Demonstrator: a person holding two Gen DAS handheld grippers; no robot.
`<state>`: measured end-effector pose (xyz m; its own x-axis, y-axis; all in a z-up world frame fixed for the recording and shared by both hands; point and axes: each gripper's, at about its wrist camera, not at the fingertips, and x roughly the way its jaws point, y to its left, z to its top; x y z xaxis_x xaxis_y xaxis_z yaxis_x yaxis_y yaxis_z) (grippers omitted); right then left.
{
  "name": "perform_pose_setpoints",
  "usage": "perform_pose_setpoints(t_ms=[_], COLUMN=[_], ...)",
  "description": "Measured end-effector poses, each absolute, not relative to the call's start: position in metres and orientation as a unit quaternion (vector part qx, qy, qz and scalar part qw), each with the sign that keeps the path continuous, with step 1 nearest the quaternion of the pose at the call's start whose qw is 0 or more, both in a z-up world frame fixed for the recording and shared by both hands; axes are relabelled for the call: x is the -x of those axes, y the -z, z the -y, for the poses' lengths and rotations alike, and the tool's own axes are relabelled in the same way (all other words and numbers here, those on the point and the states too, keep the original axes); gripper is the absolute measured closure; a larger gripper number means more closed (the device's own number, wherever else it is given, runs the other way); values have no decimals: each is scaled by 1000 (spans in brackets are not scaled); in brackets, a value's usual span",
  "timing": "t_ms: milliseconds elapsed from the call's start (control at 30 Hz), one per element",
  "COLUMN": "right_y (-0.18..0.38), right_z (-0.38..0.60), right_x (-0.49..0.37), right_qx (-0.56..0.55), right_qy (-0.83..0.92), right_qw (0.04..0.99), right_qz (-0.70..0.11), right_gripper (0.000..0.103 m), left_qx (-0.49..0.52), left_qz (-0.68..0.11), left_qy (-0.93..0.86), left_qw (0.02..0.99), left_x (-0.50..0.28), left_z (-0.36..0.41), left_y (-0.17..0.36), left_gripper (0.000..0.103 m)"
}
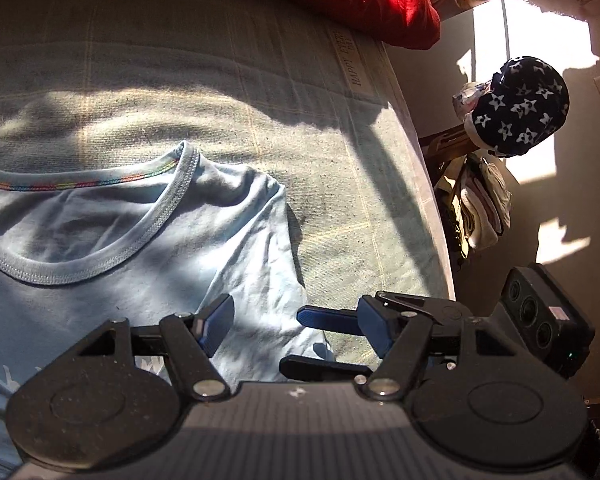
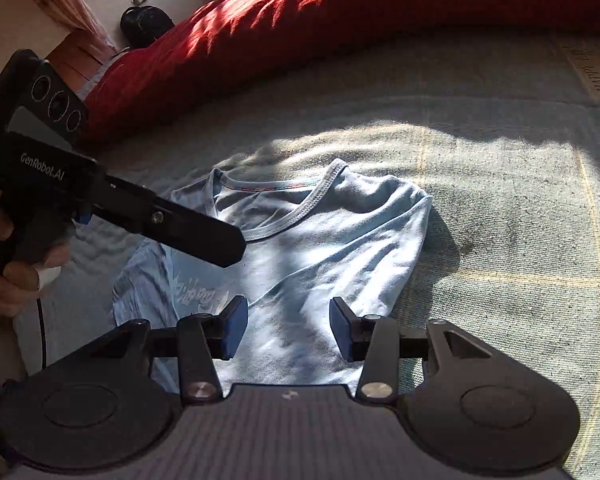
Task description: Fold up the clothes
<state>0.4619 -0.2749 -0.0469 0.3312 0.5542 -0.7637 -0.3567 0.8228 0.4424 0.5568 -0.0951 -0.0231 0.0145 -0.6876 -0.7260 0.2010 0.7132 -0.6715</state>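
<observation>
Shirt (image 2: 324,240), light blue, lies flat on the bed (image 2: 500,240). It is soft and floppy, so pinch its edge at 3 o'clock. Left tool (image 1: 266,322) and right tool (image 2: 288,328) both gape, empty.

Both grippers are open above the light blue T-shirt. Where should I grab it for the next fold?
Probably pinch the light blue T-shirt at its right shoulder corner, coming from the bare blanket side. That edge lies free and slightly raised, casting a shadow, so a finger could slip under.

Sunlit grey-green bedspread (image 2: 500,200), red pillow (image 2: 300,28), bright window (image 1: 528,80)
</observation>
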Motion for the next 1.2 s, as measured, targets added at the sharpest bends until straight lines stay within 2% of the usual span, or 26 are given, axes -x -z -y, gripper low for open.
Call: perform_pose_setpoints(t_ms=[67, 133, 167, 233, 367, 500, 667, 733, 900, 1067, 1200], right_y=[67, 74, 71, 64, 52, 54, 48, 43, 52, 77, 78], right_z=[276, 294, 304, 320, 325, 304, 286, 278, 258, 259, 265], right_x=[-461, -456, -450, -434, -393, -369, -362, -370, -392, -387, -368], right_qx=[-73, -100, -125, -172, -237, -208, -170, -147, -103, -89, -94], right_qy=[-232, -183, -167, -143, -139, -155, -176, -189, -213, -194, -190], right_qw=[815, 823, 827, 831, 821, 817, 827, 841, 862, 863, 865], right_qz=[-525, -529, -522, -510, -500, -516, -506, -485, -448, -458, -455], right_gripper=[51, 54, 53, 42, 41, 40, 40, 35, 34, 34, 34], left_qx=[211, 236, 244, 255, 241, 246, 236, 221, 188, 150, 127], left_qz=[-626, -634, -638, -643, -645, -627, -596, -593, -612, -606, -600], left_qy=[328, 328, 328, 331, 320, 329, 356, 361, 353, 337, 332], left_qw=[676, 659, 653, 642, 651, 662, 680, 685, 681, 705, 716], left_x=[-558, -558, -558, -558, -569, -597, -605, -598, -586, -596, -603], left_z=[107, 118, 124, 137, 166, 192, 194, 185, 173, 184, 196], left_y=[32, 45, 52, 65, 91, 96, 54, 44, 61, 83, 72], left_gripper=[35, 35, 35, 34, 34, 34, 31, 28, 27, 28, 29])
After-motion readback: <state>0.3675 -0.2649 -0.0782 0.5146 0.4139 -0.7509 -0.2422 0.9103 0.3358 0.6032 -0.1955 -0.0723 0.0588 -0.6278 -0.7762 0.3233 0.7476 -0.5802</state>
